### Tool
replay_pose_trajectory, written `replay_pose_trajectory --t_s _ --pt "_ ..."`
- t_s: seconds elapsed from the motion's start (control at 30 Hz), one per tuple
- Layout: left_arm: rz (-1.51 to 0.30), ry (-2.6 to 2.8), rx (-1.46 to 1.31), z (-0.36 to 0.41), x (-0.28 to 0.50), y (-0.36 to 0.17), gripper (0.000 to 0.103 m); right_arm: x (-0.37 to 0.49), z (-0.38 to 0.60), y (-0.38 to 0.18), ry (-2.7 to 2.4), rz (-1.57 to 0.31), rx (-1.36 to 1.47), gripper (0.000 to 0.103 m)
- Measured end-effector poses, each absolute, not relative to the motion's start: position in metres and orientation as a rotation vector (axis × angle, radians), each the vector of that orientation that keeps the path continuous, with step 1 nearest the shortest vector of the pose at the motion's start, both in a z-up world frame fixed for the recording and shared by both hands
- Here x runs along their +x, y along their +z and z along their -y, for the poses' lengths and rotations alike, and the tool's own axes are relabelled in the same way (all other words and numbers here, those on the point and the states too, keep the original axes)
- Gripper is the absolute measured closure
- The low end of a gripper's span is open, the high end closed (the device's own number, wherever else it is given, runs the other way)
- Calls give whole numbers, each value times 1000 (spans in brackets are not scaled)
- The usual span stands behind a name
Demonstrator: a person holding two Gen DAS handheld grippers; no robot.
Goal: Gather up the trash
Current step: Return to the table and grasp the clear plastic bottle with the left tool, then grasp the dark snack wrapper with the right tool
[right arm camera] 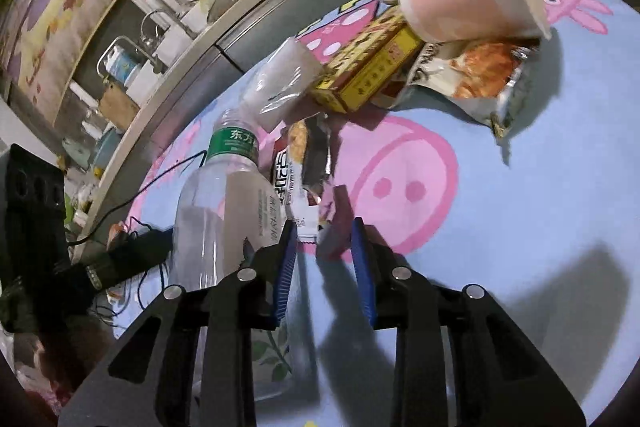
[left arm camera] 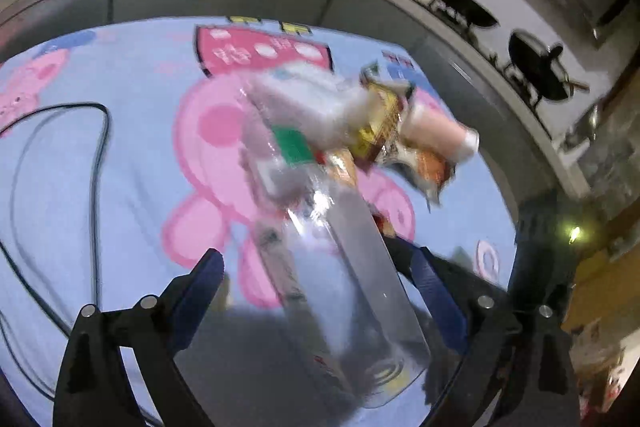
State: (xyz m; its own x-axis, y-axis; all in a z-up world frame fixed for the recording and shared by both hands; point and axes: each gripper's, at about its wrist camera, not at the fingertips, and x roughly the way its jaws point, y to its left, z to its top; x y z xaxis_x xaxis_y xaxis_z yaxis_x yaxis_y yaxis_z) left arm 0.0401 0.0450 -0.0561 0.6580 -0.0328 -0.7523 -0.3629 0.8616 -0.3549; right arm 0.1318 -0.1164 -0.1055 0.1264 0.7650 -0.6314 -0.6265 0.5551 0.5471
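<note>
1. A pale blue cartoon-pig tablecloth (right arm camera: 520, 187) covers the table and carries all the trash.
2. A clear plastic bottle (right arm camera: 216, 203) with a green neck label lies on its side, just left of the right gripper (right arm camera: 326, 255). In the left wrist view this bottle (left arm camera: 344, 267) runs between the fingers of the left gripper (left arm camera: 320, 275), base nearest the camera; that frame is blurred.
3. The left gripper is spread wide, its blue pads apart from the bottle's sides.
4. A pink paper cup (right arm camera: 468, 3) lies tipped over at the far end of the pile, resting on an orange-printed snack wrapper (right arm camera: 484, 75).
5. A yellow carton (right arm camera: 368, 67) lies beside the cup, touching a crumpled clear bag (right arm camera: 280, 87).
6. A black-and-white snack packet (right arm camera: 300, 179) lies just ahead of the right gripper, beside the bottle.
7. The right gripper is narrowed, its pads flanking a small dark red scrap (right arm camera: 336, 223); whether they pinch it cannot be told.
</note>
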Motion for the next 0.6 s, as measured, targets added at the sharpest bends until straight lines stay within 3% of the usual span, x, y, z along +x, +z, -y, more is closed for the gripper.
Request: replay_pose_trajectory --t_s 0.03,0.1,0.23,0.33,0.6 --pt "-852 197 -501 -40 43 -60 9 132 115 -105 1025 -1028 158 79" --pt "-871 207 -480 -34 46 -67 13 131 106 -105 1049 -1041 147 95" --pt "-841 189 -518 -40 37 -67 26 127 90 -107 1070 -1053 140 98" --pt "-813 218 -481 -49 25 -58 41 111 77 -99 1119 -1022 75 99" --pt "-733 307 -560 -104 -32 -52 49 104 87 -97 1099 -1012 68 99"
